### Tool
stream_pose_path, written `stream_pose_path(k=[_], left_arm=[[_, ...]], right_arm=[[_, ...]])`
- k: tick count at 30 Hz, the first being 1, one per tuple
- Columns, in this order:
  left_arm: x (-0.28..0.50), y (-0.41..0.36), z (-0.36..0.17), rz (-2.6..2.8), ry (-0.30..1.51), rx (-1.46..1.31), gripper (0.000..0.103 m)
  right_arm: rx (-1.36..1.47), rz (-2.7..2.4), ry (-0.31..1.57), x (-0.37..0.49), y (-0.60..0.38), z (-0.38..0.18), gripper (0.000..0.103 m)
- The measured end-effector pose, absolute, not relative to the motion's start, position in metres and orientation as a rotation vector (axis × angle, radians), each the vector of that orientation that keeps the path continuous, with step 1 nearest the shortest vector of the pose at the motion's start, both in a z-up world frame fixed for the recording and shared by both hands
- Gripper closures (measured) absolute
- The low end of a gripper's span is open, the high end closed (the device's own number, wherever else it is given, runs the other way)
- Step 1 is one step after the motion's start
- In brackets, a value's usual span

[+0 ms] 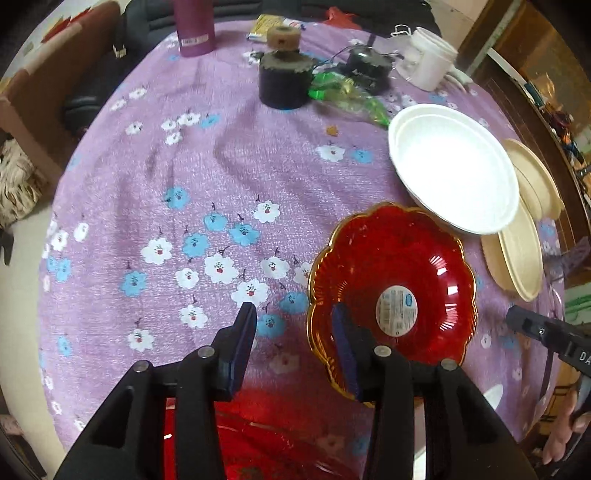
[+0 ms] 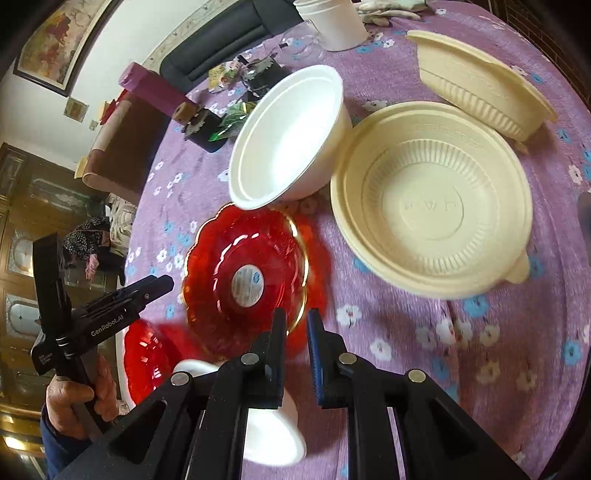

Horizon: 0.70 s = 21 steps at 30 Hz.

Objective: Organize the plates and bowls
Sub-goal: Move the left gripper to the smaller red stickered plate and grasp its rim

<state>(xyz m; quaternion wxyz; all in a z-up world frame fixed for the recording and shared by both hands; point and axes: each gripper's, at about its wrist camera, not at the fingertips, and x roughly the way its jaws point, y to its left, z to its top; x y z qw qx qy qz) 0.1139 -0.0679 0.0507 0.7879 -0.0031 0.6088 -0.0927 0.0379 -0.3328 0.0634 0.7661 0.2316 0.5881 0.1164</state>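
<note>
A red scalloped plate with a gold rim and a round sticker [image 1: 393, 291] [image 2: 245, 280] is tilted above the purple flowered tablecloth [image 1: 184, 206]. My right gripper [image 2: 297, 319] is shut on its near rim. My left gripper [image 1: 293, 314] is open, its right finger over the plate's left edge; it shows from outside in the right wrist view [image 2: 147, 286]. A white foam bowl [image 1: 454, 166] [image 2: 291, 136] stands behind the plate. A cream ribbed bowl [image 2: 432, 199] [image 1: 517, 254] and a cream lid or dish [image 2: 480, 85] [image 1: 535, 177] are to the right. A second red plate [image 2: 146, 354] [image 1: 280, 443] lies below.
At the far side stand a purple bottle [image 1: 195, 26], a dark jar with a cork [image 1: 282, 74], a green wrapper [image 1: 347, 96] and a white tub [image 1: 430, 59]. A white upturned bowl [image 2: 273, 435] sits under my right gripper. A sofa [image 2: 122, 140] stands beyond the table.
</note>
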Motion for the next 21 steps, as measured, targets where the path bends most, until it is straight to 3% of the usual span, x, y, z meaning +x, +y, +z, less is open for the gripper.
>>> stream_pose_path(k=[13,21], left_arm=[[0.123,-0.060,0.043,-0.204,1.329,-0.037,0.061],[0.128,-0.060,0.029,-0.207,1.371,-0.061,0.055]], right_arm=[[0.503,0.248,1.328,0.056,-0.326,0.044,0.089],[0.494,0.241,1.353,0.063,-0.321,0.036,0.089]])
